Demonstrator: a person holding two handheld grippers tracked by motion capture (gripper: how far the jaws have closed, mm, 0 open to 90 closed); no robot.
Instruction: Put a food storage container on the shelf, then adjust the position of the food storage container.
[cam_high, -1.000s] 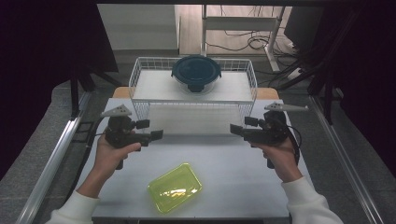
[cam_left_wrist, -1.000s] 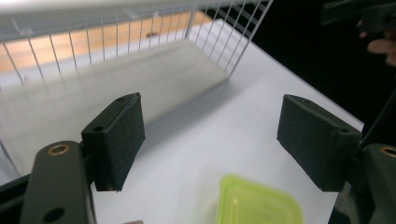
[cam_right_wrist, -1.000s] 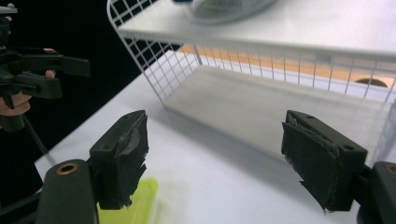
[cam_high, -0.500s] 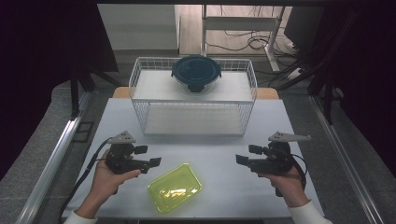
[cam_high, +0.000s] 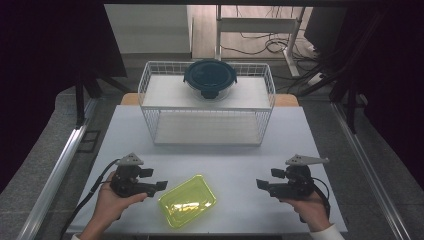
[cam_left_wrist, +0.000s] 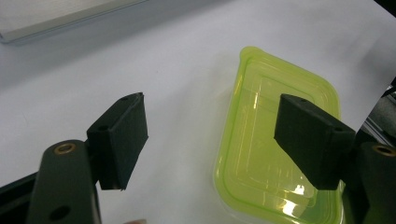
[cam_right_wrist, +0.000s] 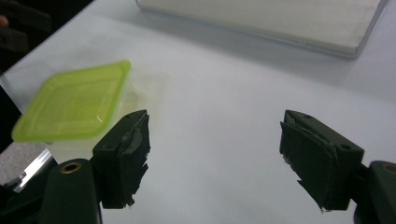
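A translucent yellow-green lidded container (cam_high: 187, 200) lies on the white table near its front edge. My left gripper (cam_high: 161, 185) is just left of it, low over the table, open, its jaws pointing right at the container's near corner without touching. Through the left gripper view the container (cam_left_wrist: 275, 154) sits beyond the spread jaws, nothing between the pads. My right gripper (cam_high: 260, 184) is held well to the right of the container, open and empty, pointing left. The right gripper view has the container (cam_right_wrist: 74, 100) at the far left.
A white wire basket (cam_high: 150, 100) stands at the back of the table. On its upper shelf sits a round glass bowl with a dark blue lid (cam_high: 210, 77). Metal rails run along both table sides. Cables lie on the floor behind.
Both hands came down from near the basket toward the front of the table. The left gripper now sits beside the container; the right one is low at the right.
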